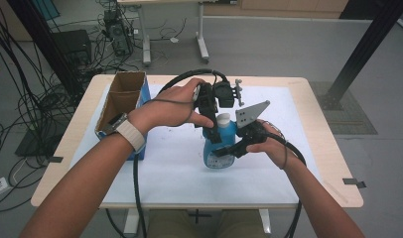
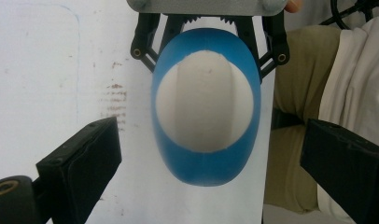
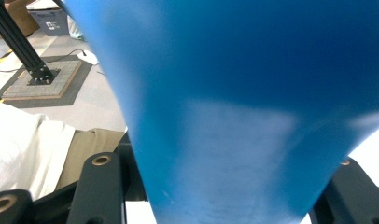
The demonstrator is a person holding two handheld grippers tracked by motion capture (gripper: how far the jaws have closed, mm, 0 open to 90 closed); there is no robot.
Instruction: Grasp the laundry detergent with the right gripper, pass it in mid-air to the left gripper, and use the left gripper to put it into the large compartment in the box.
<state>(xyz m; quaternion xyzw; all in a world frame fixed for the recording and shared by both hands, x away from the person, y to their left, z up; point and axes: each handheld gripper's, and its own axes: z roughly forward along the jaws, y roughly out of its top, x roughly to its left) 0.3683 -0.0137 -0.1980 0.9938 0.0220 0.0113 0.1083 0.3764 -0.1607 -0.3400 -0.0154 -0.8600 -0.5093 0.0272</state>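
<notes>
the person's two forearms come in from the near edge of the table (image 1: 318,148). the left hand (image 1: 167,106), with a pale watch strap (image 1: 131,134) at the wrist, carries the left gripper (image 1: 209,116); the right hand (image 1: 271,146) carries the right gripper (image 1: 229,148), which bears a grey three-cornered plate (image 1: 250,114).

between them, near the middle of the white mat (image 1: 179,173), stands a blue bottle (image 1: 220,144) with a white cap (image 1: 223,118). the right gripper comes at it from the right and its jaws are clamped on the bottle's body; in the right gripper view the blue wall (image 3: 234,107) sits tight between the two black jaws. the left gripper hangs over the top of the bottle, pointing down. in the left gripper view the white cap (image 2: 204,102) and blue shoulder lie between its jaws, which stand apart with clear gaps on both sides and touch nothing; the right gripper's jaws hold the bottle at its far side.

at the table's left edge stands an open cardboard box (image 1: 122,99) with a blue side. black cables (image 1: 135,198) trail from the grippers.
</notes>
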